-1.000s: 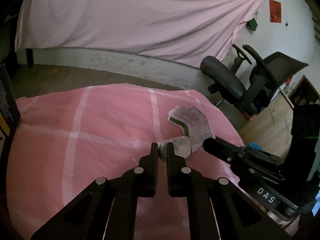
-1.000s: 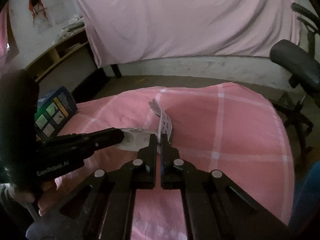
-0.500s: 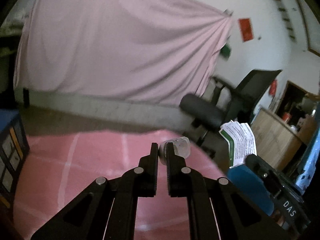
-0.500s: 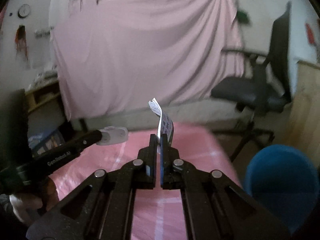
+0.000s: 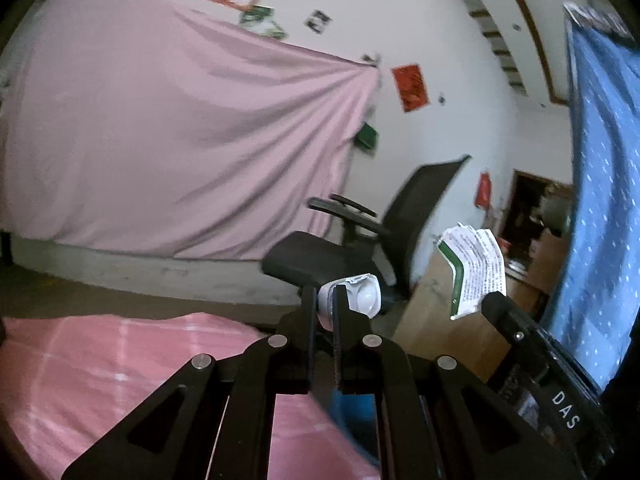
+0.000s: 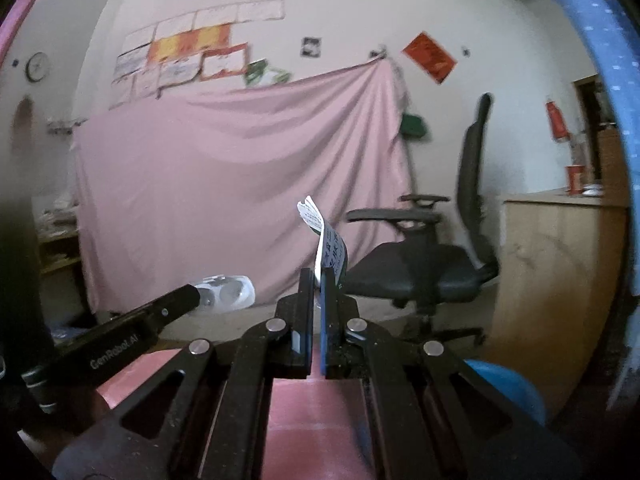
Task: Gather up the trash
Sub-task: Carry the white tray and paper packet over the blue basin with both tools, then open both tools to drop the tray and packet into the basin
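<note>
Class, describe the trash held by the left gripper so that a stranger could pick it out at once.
Find the black office chair before the pink sheet. Just in front of it, the left gripper pinches a white plastic blister pack. Unlike the printed paper beside it, it is domed and unprinted.

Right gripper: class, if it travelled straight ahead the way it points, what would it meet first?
Probably the black office chair, standing just right of the right gripper line; behind it hangs the pink draped sheet. Depth is unclear. The printed paper scrap it holds travels along.
</note>
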Demonstrator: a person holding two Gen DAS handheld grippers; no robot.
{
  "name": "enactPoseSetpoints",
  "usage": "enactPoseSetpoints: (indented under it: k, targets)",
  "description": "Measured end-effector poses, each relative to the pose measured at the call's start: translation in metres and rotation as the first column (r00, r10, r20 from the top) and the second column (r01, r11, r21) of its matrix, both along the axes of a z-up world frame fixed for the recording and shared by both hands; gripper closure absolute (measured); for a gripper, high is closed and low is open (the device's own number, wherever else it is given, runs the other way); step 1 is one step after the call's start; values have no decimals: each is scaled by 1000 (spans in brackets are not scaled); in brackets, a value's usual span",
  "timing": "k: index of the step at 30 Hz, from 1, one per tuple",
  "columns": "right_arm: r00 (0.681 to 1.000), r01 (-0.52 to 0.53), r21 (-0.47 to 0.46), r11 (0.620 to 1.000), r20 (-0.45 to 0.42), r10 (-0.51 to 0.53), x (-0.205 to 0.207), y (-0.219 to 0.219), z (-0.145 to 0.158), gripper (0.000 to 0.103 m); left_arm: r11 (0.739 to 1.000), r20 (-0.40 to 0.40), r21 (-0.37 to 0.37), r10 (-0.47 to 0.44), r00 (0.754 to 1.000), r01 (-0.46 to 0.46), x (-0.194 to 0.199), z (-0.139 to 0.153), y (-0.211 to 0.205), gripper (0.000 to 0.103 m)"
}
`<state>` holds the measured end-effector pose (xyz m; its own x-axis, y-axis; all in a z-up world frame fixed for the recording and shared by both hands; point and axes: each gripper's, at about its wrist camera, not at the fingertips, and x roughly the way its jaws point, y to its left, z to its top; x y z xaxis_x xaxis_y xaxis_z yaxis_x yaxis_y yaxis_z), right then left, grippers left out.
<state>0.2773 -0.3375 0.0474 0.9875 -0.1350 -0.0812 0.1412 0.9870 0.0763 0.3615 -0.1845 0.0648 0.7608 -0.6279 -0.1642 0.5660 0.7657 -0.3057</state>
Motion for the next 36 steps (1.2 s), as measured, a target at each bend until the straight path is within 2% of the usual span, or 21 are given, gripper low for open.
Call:
enactPoseSetpoints:
  k: [3, 8, 12, 18, 24, 28, 36]
  targets:
    - [998, 58, -1, 998, -7, -58, -8, -24, 0, 77, 998, 17, 42, -40, 999, 39, -7, 5, -31, 98]
    - [993, 97, -4, 995, -64, -97, -20, -64, -6, 76, 991, -10, 88, -97, 995, 97, -9, -3, -84, 98]
    - [988, 89, 15, 996, -128, -86, -25, -97, -22, 76, 983, -73, 116, -134, 988, 142, -7, -16, -120, 98]
    - [974, 110, 53, 993, -207, -97, -28, -134, -51, 76, 964, -149, 202, -146, 978, 175, 3, -41, -164, 98]
    - [948, 115, 88, 989, -306, -83, -18, -150, -75, 76, 946, -239, 257, -137, 961, 199, 10, -74, -176, 98]
    - [928, 114, 106, 988, -366, -68, -11, -151, -89, 76, 937, -293, 273, -135, 947, 218, 18, -81, -177, 98]
    - [913, 97, 166, 981, -408, -21, 0, -156, -105, 76, 927, -378, 312, -78, 923, 207, 29, -93, -179, 98]
